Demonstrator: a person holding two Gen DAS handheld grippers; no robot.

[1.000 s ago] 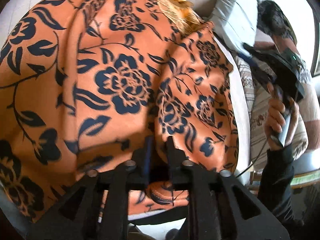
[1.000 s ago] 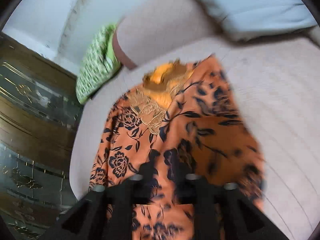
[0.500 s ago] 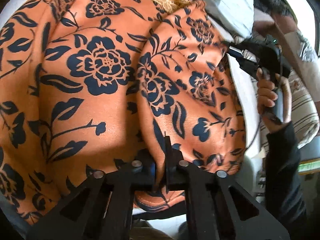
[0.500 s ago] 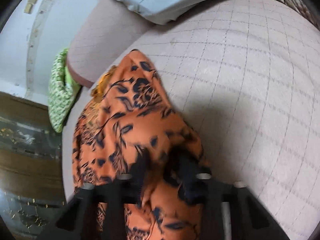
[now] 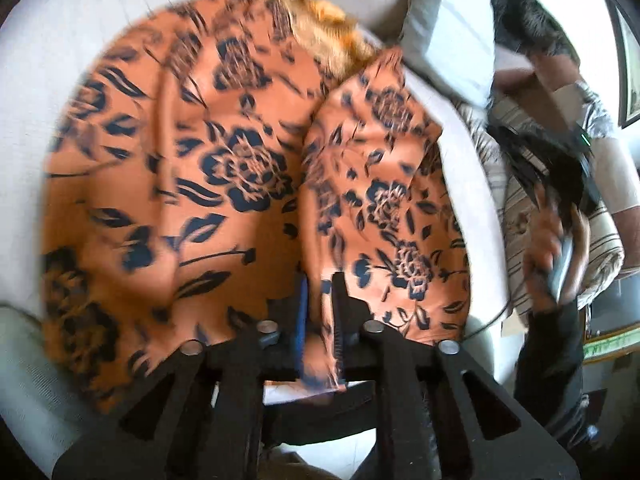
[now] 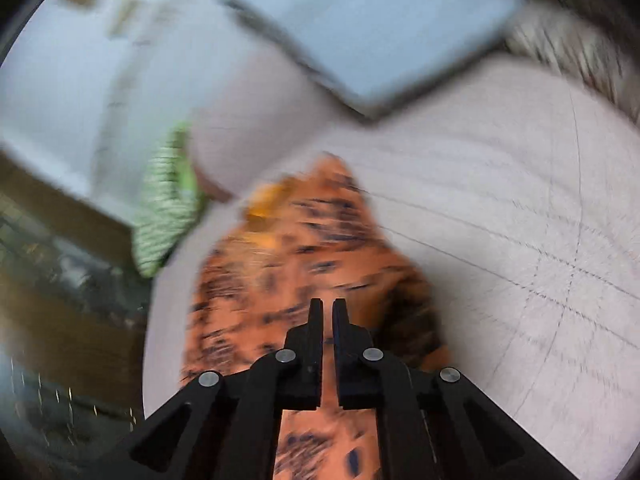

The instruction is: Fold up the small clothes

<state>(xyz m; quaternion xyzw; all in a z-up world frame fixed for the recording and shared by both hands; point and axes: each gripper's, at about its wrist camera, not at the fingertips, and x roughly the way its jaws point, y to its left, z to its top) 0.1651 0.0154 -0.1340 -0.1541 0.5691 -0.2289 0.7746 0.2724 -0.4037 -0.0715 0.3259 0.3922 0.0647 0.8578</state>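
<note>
Jaws of the left gripper (image 5: 320,308) stand close together with a fold of the orange cloth garment printed with dark blue flowers (image 5: 240,168) pinched between them. Jaws of the right gripper (image 6: 328,320) stand nearly pressed together with a thin gap; the view is blurred, and whether cloth is caught between them cannot be told.

Garment lies on the pale grey quilted sofa seat (image 6: 520,220), toward its left edge, one flap doubled over along the right side. A yellow-gold trimmed neck portion (image 5: 328,28) points toward the back of the seat.

Judgement on the step in hand: the fold appears under way. The held edge should be carried low and level across the body of the cloth, kept taut so the crease runs straight, and let go only once flat.

Open room: the seat to the garment's right is bare. At the back edge a light grey cushion (image 6: 360,32) sits near the neck. A green patterned cloth (image 6: 168,200) lies beyond the left edge. A striped cushion (image 5: 520,184) bounds the right side.
</note>
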